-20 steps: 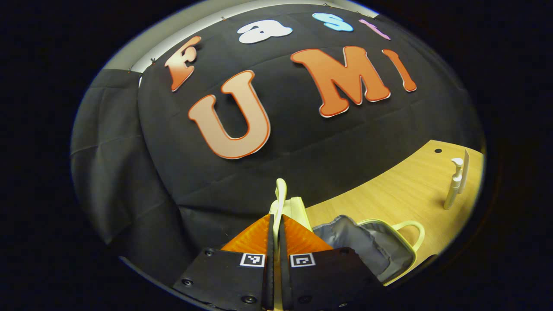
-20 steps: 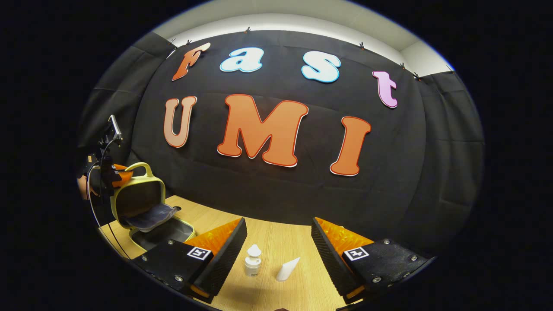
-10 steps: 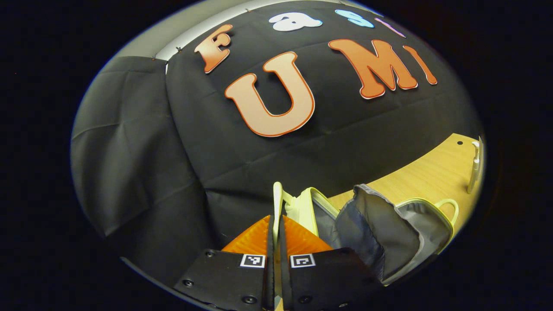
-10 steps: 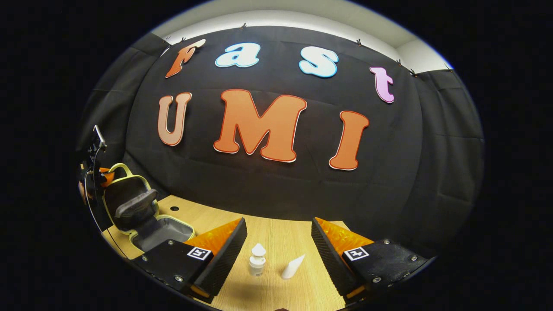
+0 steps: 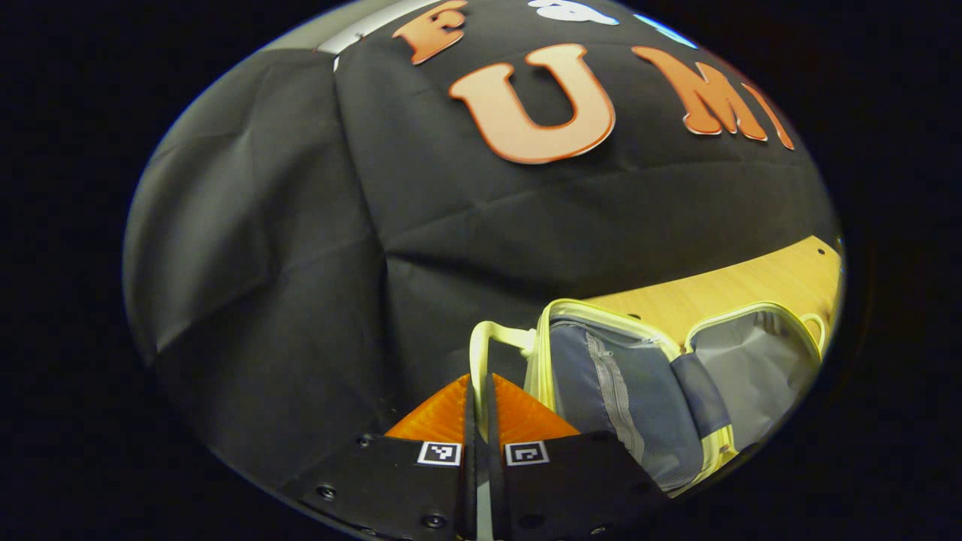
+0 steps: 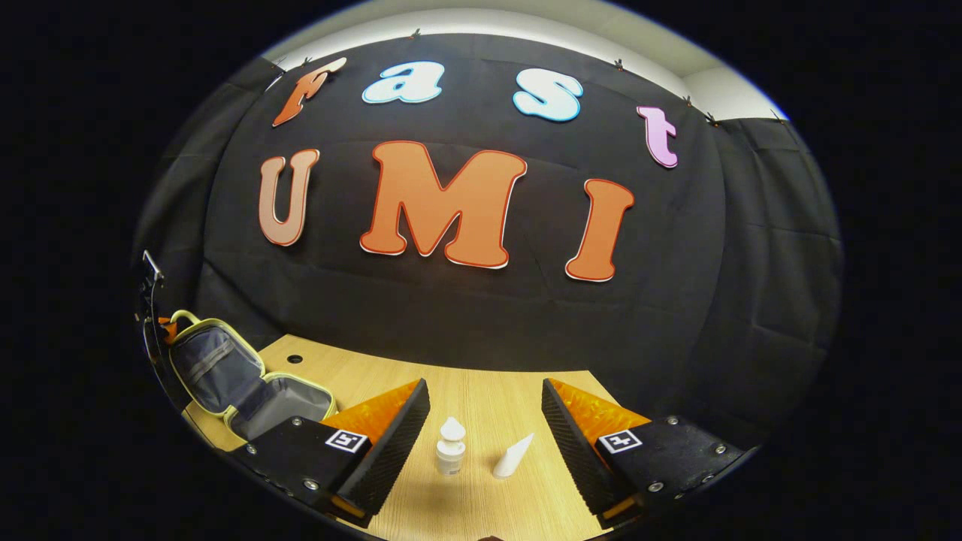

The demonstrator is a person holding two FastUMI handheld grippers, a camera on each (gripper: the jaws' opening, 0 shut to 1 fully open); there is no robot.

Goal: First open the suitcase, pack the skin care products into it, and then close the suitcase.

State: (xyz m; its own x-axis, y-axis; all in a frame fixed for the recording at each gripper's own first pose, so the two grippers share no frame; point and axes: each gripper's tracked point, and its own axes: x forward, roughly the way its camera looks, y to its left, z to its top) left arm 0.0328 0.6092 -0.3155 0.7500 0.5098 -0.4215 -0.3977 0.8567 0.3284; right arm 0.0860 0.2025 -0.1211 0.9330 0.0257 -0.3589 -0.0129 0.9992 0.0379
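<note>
A pale wooden bench with straight grain carries everything, its far edge meeting the black cloth wall. A small round hole is cut through the top near the far left corner in the right gripper view. Just beside that hole, at the left end, a small suitcase with yellow-green trim lies open on the wood, its grey lining showing and its lid tilted up and back. Toward the middle stands a small white pump bottle, upright. Close to its right, apart from it, a white tube lies on the surface at a slant.

In the left gripper view the bench shows as a light strip behind the open suitcase.
</note>
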